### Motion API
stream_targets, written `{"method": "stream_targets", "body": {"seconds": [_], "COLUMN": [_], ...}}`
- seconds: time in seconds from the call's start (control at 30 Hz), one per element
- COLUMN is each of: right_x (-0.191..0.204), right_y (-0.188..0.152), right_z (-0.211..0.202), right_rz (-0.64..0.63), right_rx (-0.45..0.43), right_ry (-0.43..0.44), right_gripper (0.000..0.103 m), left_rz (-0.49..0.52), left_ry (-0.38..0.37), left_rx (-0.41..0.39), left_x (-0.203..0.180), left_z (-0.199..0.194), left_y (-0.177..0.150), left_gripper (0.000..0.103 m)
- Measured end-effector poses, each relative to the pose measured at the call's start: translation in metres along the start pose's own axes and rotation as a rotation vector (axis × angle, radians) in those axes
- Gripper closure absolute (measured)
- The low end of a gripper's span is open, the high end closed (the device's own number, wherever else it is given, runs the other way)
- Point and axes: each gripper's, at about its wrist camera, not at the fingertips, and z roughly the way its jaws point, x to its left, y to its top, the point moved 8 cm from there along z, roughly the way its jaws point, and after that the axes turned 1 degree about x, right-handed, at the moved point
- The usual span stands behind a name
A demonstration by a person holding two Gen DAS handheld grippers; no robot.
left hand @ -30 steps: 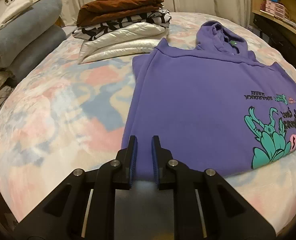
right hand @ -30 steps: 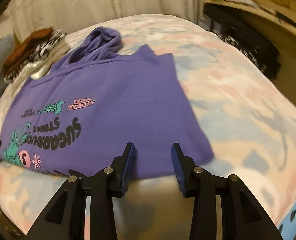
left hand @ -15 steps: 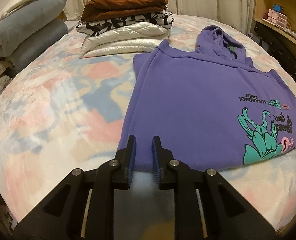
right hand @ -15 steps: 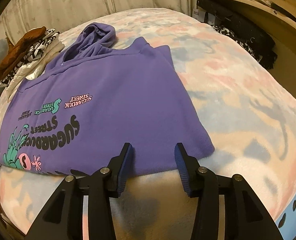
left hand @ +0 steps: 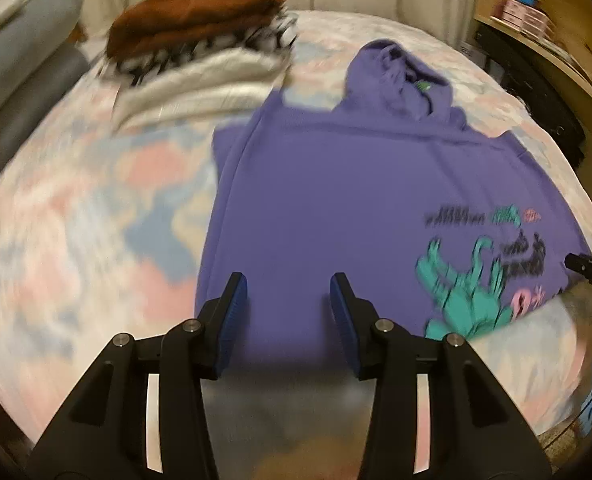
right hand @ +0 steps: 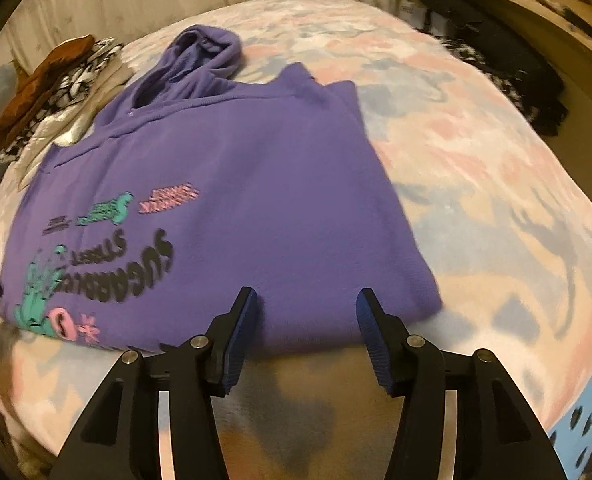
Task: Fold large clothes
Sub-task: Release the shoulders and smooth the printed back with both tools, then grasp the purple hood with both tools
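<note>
A purple hoodie (left hand: 336, 208) with a teal and pink print lies flat on the bed, its hood at the far end and its sleeves tucked in. My left gripper (left hand: 287, 284) hovers over the near left part of the hem with its jaws opening. Purple cloth shows between the blue pads, but they do not press on it. In the right wrist view the hoodie (right hand: 247, 200) fills the middle. My right gripper (right hand: 307, 296) stands above the hem's near right corner, jaws opening, nothing pinched. Each view catches the other gripper's black tip at its edge.
A stack of folded clothes (left hand: 199, 48), brown on top, sits at the bed's far left beside grey pillows (left hand: 27, 80). A wooden shelf (left hand: 544, 44) and dark clothing (right hand: 536, 84) line the right side. The pastel blanket (right hand: 476, 200) spreads right of the hoodie.
Both grippers' jaws have spread wider, the left one by a lot. The left gripper has lifted off the hem. The hoodie lies as before.
</note>
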Motion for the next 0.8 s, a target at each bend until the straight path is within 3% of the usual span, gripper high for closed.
{"method": "stream_targets", "body": {"seconds": [0.17, 0.4, 0.6, 0.7, 0.8], "right_x": [0.014, 0.036, 0.059, 0.067, 0.079], "right_y": [0.071, 0.216, 0.338, 0.376, 0.389], "right_z": [-0.016, -0.016, 0.057, 0.107, 0.146], "right_rz": [-0.070, -0.097, -0.047, -0.030, -0.005], "right_rx": [-0.056, -0.172, -0.145, -0.096, -0.061], "right_ry": [0.018, 0.079, 0.153, 0.153, 0.178], "right_gripper": [0.050, 0.050, 0.050, 0.050, 0.050], "left_rz": [0.088, 0.146, 0.114, 0.092, 0.089], "left_ry": [-0.018, -0.094, -0.104, -0.090, -0.132], "left_rx": [-0.042, -0.035, 0.038, 0.083, 0.138], "left_x": [-0.021, -0.066, -0.085, -0.082, -0.085], "left_z": [0.006, 0.060, 0.154, 0.205, 0.244], "left_y": [0.077, 0.208, 0.282, 0.300, 0.301], "left_gripper": [0.063, 0.063, 0.063, 0.063, 0.063]}}
